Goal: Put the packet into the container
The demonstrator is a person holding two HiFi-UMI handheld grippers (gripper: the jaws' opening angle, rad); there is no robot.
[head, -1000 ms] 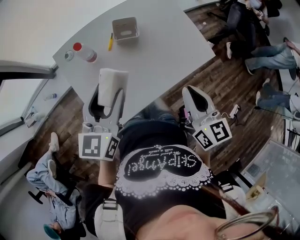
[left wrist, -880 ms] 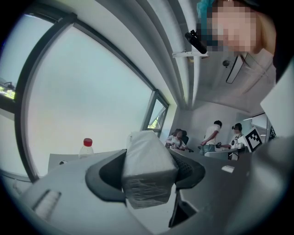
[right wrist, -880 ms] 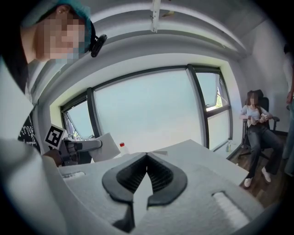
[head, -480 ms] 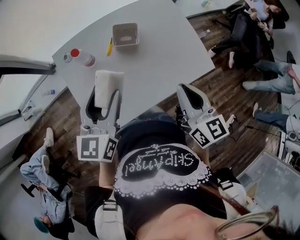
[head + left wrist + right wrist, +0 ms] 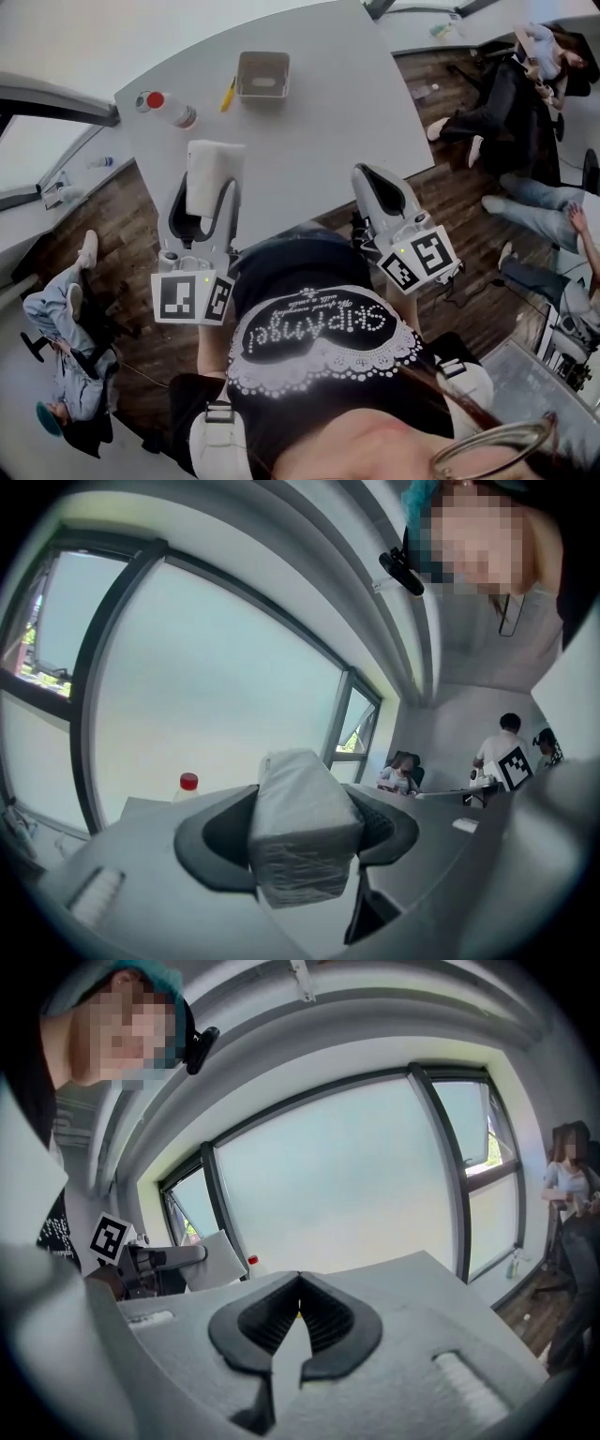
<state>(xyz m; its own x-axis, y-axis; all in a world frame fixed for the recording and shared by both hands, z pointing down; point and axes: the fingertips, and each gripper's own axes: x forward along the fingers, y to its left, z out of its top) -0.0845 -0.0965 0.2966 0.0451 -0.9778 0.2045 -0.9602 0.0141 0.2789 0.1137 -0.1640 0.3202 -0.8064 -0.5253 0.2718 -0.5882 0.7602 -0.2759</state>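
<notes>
A white packet point(image 5: 211, 175) is clamped between the jaws of my left gripper point(image 5: 203, 199), held over the near part of the grey table point(image 5: 309, 131). In the left gripper view the packet point(image 5: 300, 836) fills the gap between the dark pads. The grey square container point(image 5: 262, 74) stands at the far side of the table, well beyond the packet. My right gripper point(image 5: 373, 184) hovers over the table's near edge, its jaws shut with nothing between them point(image 5: 298, 1312). The packet point(image 5: 217, 1258) also shows at the left in the right gripper view.
A clear bottle with a red cap point(image 5: 169, 106) lies at the table's far left, with a yellow pen point(image 5: 228, 94) between it and the container. Seated people point(image 5: 525, 84) and chairs are on the wooden floor at right and left point(image 5: 56, 328).
Both grippers have shifted slightly toward the table; the head view has swung, so the table and container sit a little lower and more to the right. The packet stays held.
</notes>
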